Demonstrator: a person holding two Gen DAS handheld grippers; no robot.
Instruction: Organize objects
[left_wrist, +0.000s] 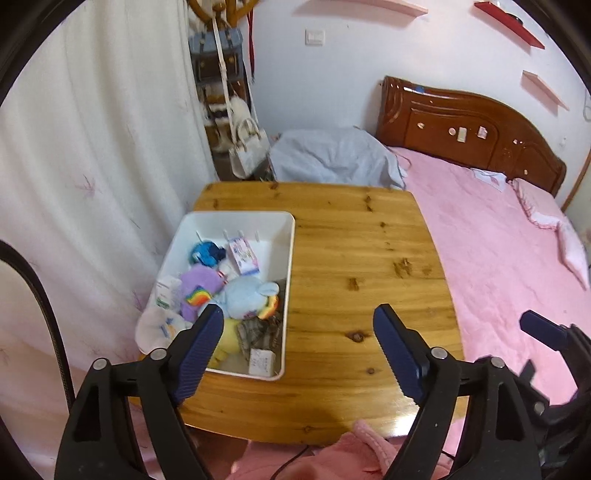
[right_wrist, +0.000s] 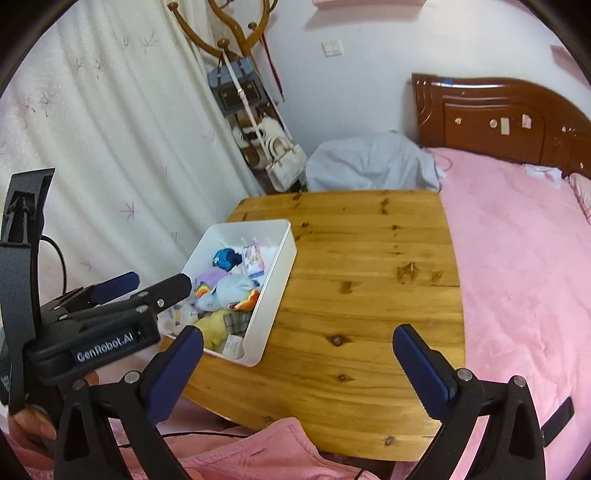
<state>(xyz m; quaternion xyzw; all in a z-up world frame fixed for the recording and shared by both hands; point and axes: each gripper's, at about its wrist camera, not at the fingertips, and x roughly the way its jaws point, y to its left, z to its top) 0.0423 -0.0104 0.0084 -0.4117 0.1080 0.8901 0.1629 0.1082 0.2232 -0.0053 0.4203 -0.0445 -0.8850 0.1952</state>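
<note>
1. Left gripper (left_wrist: 299, 325) and right gripper (right_wrist: 297, 347) are both hanging wide open, gripping nothing.
2. Toys (left_wrist: 236, 295) are sitting piled in the bin (left_wrist: 290, 266); they're heaped high, so any nudge risks spilling one out.
3. The bin is sitting near the table (left_wrist: 369, 258) edge beside the curtain (left_wrist: 92, 147); a bed (left_wrist: 498, 240) is flanking the table.

Left gripper (left_wrist: 299, 332): jaws spread wide, nothing between the blue pads, filling the lower half of the left wrist frame and pitched down. Same unit shows at lower left of the right wrist frame (right_wrist: 160, 282), seen side-on, fingers apart, a hand (right_wrist: 31, 424) partly visible under its body at the bottom left edge. Right gripper (right_wrist: 297, 352): jaws fully apart, empty, pitched down. One of its blue fingertips (left_wrist: 543, 330) pokes in at the right edge of the left wrist frame.
</note>
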